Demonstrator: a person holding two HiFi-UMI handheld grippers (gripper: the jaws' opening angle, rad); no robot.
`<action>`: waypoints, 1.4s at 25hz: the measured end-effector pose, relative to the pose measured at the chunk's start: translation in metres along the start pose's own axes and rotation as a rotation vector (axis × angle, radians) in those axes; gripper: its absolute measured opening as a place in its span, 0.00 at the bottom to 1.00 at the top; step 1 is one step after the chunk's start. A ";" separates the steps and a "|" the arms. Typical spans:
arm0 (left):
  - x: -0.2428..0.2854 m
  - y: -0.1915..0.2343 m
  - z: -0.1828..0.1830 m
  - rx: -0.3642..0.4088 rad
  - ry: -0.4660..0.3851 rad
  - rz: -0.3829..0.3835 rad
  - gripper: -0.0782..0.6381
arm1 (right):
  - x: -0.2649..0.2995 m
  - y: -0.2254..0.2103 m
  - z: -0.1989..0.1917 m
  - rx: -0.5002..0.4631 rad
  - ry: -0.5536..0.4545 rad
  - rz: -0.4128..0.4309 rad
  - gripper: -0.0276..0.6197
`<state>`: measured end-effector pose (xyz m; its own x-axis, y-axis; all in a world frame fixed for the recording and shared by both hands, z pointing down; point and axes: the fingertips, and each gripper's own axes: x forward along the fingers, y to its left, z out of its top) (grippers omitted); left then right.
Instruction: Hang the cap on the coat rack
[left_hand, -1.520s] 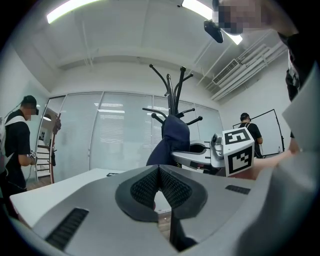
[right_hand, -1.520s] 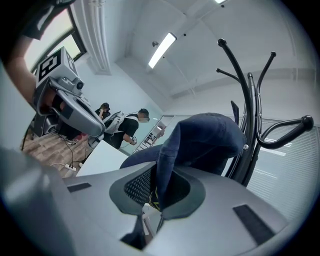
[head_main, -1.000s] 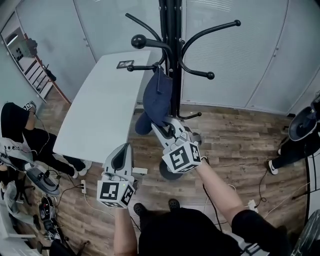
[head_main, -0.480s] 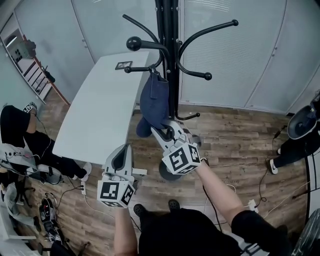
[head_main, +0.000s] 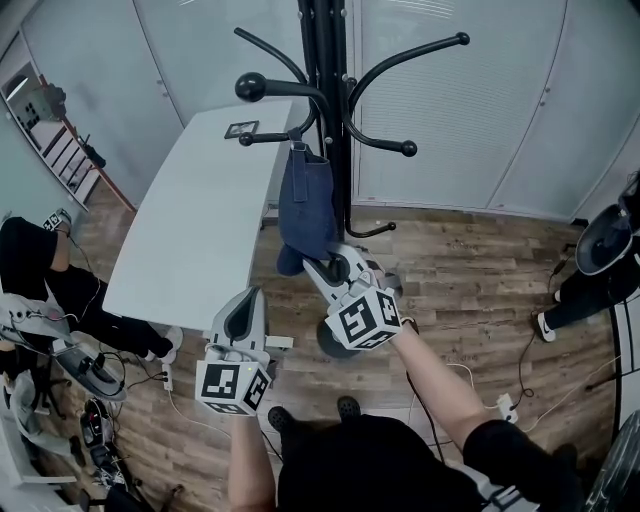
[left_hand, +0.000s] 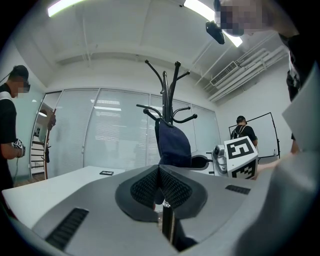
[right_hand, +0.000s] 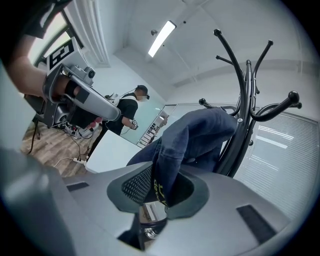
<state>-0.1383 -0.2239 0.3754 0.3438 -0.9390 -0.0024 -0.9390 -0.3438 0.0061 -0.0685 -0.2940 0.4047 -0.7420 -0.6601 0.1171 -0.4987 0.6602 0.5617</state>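
Observation:
A dark blue denim cap (head_main: 305, 205) hangs by its back from a low hook (head_main: 270, 137) of the black coat rack (head_main: 335, 120), brim end down. My right gripper (head_main: 322, 262) is at the cap's lower edge. In the right gripper view its jaws are opening: the cap (right_hand: 195, 137) still lies in the gap of the right gripper (right_hand: 160, 187), but the pads stand off it. My left gripper (head_main: 245, 298) hovers lower left, shut and empty; in the left gripper view its jaws (left_hand: 159, 172) meet in front of the cap (left_hand: 172, 145).
A long white table (head_main: 190, 220) runs along the left, with a small black item (head_main: 243, 129) at its far end. The rack's round base (head_main: 335, 340) stands on the wood floor. People sit at the left (head_main: 30, 260) and right (head_main: 600, 270); cables lie on the floor.
The cap has settled from a slant into a straighter hang on the hook. The right gripper has barely moved and the left has stayed put.

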 end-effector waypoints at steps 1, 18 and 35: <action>0.001 -0.001 0.000 0.001 0.001 -0.003 0.13 | -0.001 0.000 -0.001 0.002 0.002 0.001 0.19; 0.000 0.001 0.001 0.019 0.009 0.009 0.13 | 0.006 -0.004 0.000 -0.005 -0.002 0.006 0.24; 0.002 -0.001 0.003 0.023 0.009 0.000 0.13 | 0.002 -0.014 0.005 0.018 -0.021 -0.025 0.30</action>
<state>-0.1370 -0.2257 0.3723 0.3438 -0.9390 0.0064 -0.9389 -0.3439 -0.0173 -0.0654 -0.3032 0.3930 -0.7382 -0.6691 0.0856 -0.5251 0.6496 0.5497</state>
